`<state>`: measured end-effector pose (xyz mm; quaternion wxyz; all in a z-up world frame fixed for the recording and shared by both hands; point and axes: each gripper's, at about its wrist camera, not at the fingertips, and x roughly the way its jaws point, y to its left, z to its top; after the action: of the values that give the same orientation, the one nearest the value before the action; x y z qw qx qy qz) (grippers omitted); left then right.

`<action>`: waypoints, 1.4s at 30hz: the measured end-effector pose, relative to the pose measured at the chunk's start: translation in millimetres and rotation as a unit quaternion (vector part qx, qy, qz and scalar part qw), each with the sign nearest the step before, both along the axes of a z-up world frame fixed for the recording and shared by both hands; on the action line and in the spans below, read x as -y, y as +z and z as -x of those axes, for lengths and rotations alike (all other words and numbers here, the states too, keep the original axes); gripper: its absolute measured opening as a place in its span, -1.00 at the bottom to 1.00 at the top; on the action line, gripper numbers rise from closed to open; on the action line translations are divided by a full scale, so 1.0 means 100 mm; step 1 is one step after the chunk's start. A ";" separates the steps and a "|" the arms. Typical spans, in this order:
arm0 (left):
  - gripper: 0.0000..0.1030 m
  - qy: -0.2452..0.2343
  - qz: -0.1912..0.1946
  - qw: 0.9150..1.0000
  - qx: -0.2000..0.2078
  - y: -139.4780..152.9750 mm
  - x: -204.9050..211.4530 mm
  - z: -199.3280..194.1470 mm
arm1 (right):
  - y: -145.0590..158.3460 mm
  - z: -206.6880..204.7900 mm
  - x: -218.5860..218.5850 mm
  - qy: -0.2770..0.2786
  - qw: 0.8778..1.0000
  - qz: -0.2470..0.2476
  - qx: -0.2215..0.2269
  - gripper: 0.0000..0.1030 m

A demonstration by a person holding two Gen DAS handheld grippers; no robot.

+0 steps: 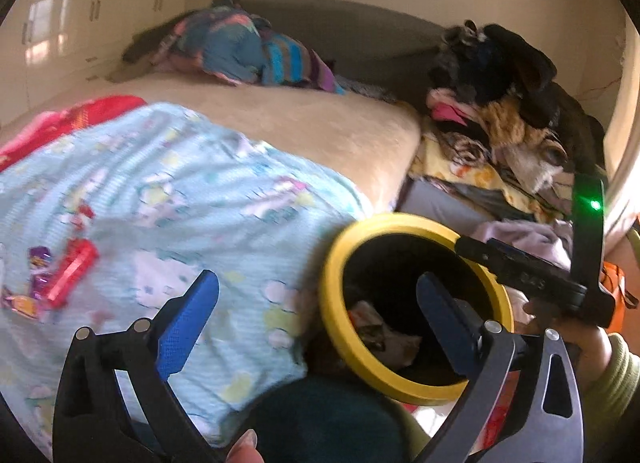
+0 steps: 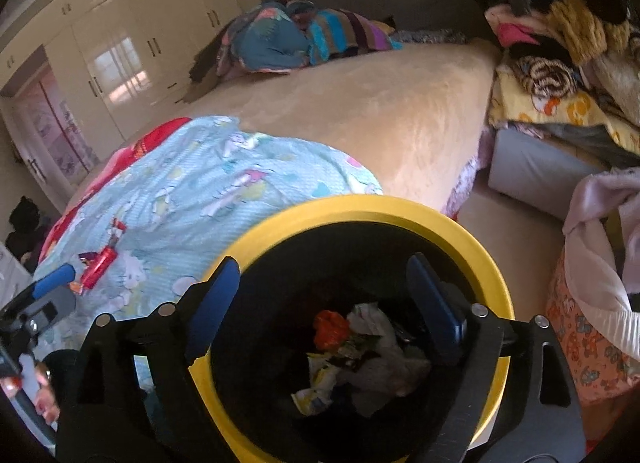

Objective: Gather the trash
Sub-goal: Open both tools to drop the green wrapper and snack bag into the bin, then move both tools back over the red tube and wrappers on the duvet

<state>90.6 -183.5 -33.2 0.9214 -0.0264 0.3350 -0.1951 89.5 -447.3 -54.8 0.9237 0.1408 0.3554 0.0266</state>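
The right gripper [image 2: 320, 295] is seen above the yellow-rimmed bin [image 2: 496, 263], its blue-padded jaws spread wide with nothing between them. Inside the dark bin, crumpled trash [image 2: 360, 359] is piled: an orange piece, pale paper and what may be a printed wrapper, though blur makes this uncertain. Just beside the bin, a light blue cartoon-print blanket [image 2: 208, 183] is spread over the beige bed [image 2: 380, 111]. A red wrapper [image 2: 98, 265] is lying on the blanket. At the left edge, the left gripper [image 2: 54, 277] is partly visible. White wardrobes [image 2: 120, 47] are seen behind.
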 end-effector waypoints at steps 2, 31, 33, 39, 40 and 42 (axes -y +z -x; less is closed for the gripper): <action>0.87 0.014 -0.003 1.000 0.015 0.08 -0.11 0.03 | 0.06 0.01 -0.09 0.006 1.000 0.002 0.008 0.56; 0.87 0.194 0.000 0.977 0.090 0.45 -1.52 0.08 | 0.49 -0.13 -1.55 0.119 0.991 0.010 0.059 0.73; 0.87 0.207 0.003 0.974 0.090 0.44 -1.62 0.07 | 0.49 -0.16 -1.66 0.129 0.990 0.012 0.058 0.73; 0.87 0.240 0.013 0.967 0.081 0.40 -1.88 0.05 | 0.48 -0.25 -1.97 0.155 0.986 0.014 0.057 0.73; 0.87 0.244 0.014 0.966 0.081 0.40 -1.92 0.06 | 0.48 -0.26 -2.03 0.160 0.985 0.015 0.057 0.73; 0.87 0.255 0.017 0.964 0.078 0.38 -2.02 0.05 | 0.47 -0.27 -2.15 0.172 0.983 0.016 0.056 0.73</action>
<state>85.9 18.5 4.8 0.9634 -0.1108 0.2409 0.0390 116.8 -232.5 -8.1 0.9259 0.0614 0.3224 0.1872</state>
